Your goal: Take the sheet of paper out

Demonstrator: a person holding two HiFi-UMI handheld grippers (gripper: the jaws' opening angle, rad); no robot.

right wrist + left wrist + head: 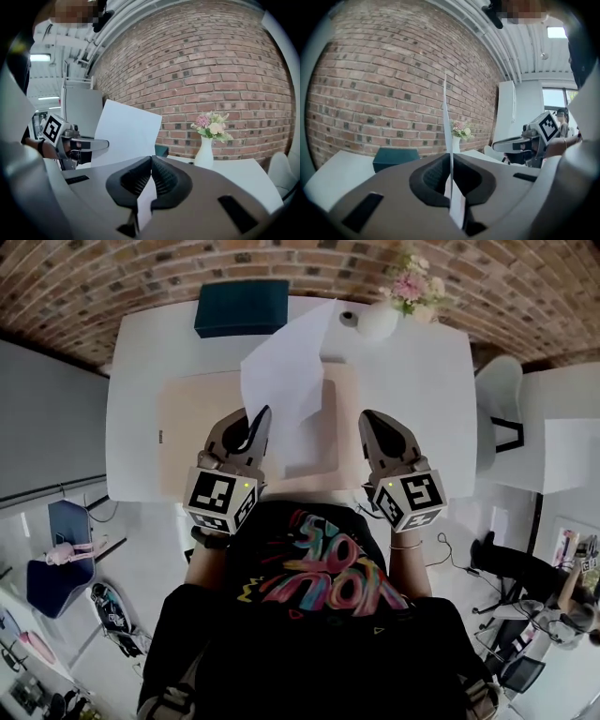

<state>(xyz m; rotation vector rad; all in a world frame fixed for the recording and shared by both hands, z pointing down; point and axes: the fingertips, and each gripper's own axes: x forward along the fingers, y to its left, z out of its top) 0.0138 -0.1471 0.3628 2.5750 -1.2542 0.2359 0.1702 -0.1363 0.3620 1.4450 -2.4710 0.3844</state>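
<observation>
A white sheet of paper (281,371) stands raised over the tan folder (187,427) that lies on the white table (422,381). My left gripper (258,416) is shut on the sheet's lower edge. In the left gripper view the sheet (446,117) shows edge-on, rising straight up from between the closed jaws of the left gripper (451,157). My right gripper (368,416) hovers to the right of the sheet, over the folder's right edge, shut with nothing seen in its grip. From the right gripper (151,158) the sheet (129,136) shows as a broad white face, held by the left gripper (105,144).
A dark teal box (241,307) sits at the table's far edge by the brick wall. A white vase with pink flowers (380,320) stands at the far right of the table. A white chair (502,390) is beyond the table's right side.
</observation>
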